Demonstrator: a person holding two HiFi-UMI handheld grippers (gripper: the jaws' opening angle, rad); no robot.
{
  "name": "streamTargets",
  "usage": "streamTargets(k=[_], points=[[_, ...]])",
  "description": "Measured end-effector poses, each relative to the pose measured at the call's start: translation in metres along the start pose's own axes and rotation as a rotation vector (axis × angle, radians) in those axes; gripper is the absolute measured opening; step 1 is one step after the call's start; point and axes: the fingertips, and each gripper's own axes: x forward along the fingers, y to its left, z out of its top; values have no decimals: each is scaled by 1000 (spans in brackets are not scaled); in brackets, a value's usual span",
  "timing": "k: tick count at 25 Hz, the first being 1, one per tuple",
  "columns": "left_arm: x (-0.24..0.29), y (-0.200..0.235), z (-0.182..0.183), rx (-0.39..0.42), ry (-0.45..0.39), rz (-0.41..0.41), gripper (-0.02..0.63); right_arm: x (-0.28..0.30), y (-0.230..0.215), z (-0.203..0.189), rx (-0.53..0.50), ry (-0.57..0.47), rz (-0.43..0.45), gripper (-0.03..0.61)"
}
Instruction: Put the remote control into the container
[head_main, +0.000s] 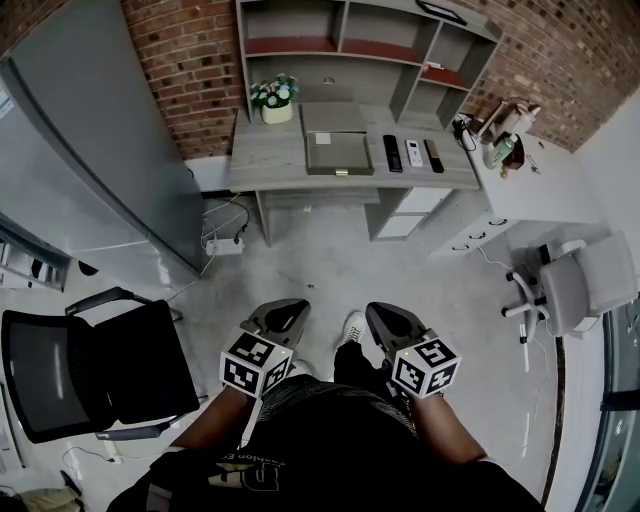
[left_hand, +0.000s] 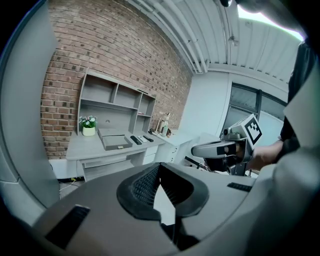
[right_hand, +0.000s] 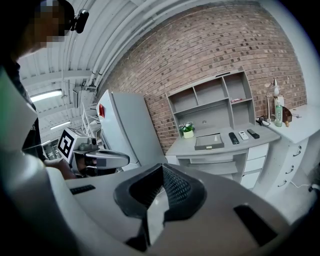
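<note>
The left gripper (head_main: 290, 308) and right gripper (head_main: 379, 312) sat at the lower centre of the head view, each with its jaws closed together on nothing. Three remote controls (head_main: 413, 153) lay side by side on the tabletop (head_main: 268, 152) at upper centre, just right of the container (head_main: 338, 151), well apart from both grippers.

Desk (head_main: 266, 160) with container (head_main: 338, 152), three remotes (head_main: 413, 153), flowerpot (head_main: 276, 112)

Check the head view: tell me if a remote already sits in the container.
No, the three remotes lie on the desk beside the container.
</note>
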Motion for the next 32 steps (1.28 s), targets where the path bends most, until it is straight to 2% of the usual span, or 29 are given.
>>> streamTargets(k=[8, 12, 20, 26, 32], points=[[16, 18, 11, -21, -6, 57, 6, 25, -23, 17, 14, -1, 40, 8], [36, 29, 23, -3, 11, 70, 6, 44, -43, 34, 12, -16, 54, 8], [103, 47, 70, 24, 7, 70, 6, 76, -112, 74, 28, -29, 60, 8], [144, 74, 103, 16, 0, 135, 6, 96, -157, 110, 6, -35, 99, 8], [174, 86, 126, 20, -20, 183, 6, 111, -196, 123, -5, -23, 130, 8]])
